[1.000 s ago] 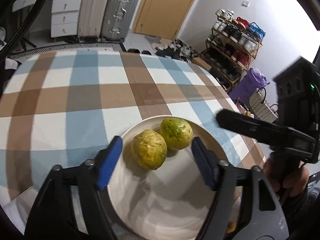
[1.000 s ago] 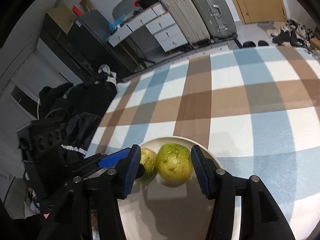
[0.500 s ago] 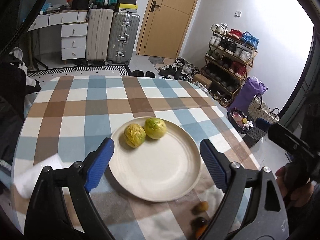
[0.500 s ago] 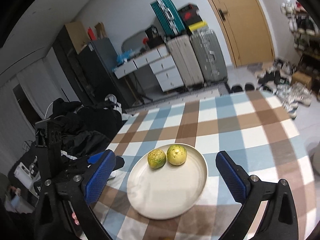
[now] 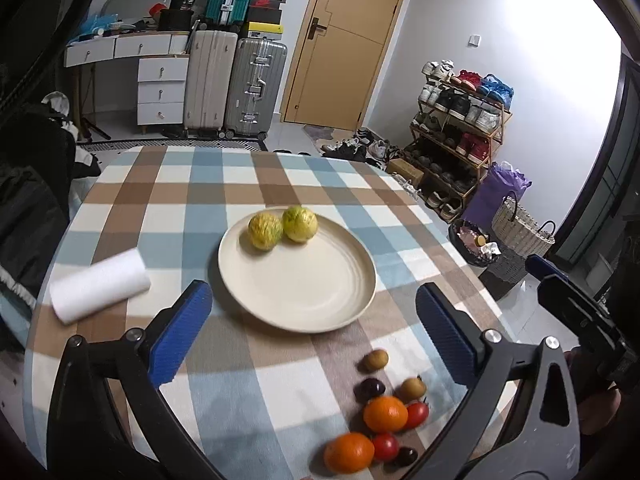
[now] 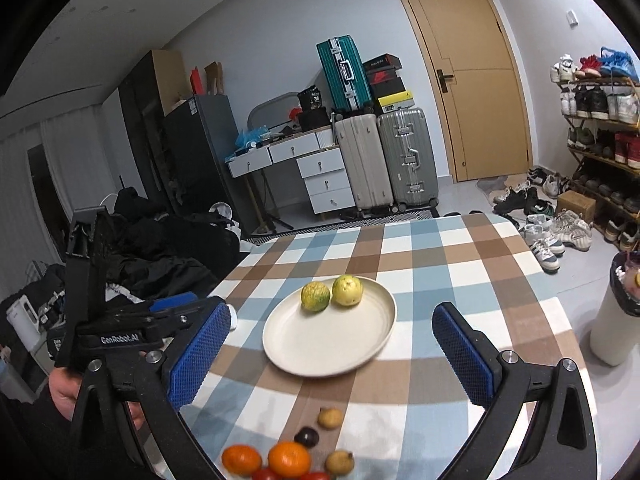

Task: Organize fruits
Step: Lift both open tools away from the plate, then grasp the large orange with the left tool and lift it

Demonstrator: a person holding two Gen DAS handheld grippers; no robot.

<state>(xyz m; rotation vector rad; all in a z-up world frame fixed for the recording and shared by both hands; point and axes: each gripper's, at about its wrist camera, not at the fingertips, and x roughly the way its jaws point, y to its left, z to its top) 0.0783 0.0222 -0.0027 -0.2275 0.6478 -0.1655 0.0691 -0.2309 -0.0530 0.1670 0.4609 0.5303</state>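
A cream plate sits mid-table and holds two yellow-green fruits side by side at its far edge. A cluster of small fruits lies near the table's front edge: two oranges, tomatoes, brown fruits and dark plums. My left gripper is open and empty, raised above the table's near side. My right gripper is open and empty, also raised.
A white paper roll lies on the checked tablecloth left of the plate. Each view shows the other gripper at its edge. Suitcases, drawers, a shoe rack and baskets stand on the floor beyond the table.
Both grippers have let go of the yellow-green fruits on the plate, opened wide and pulled back and up. The small fruit cluster has come into view.
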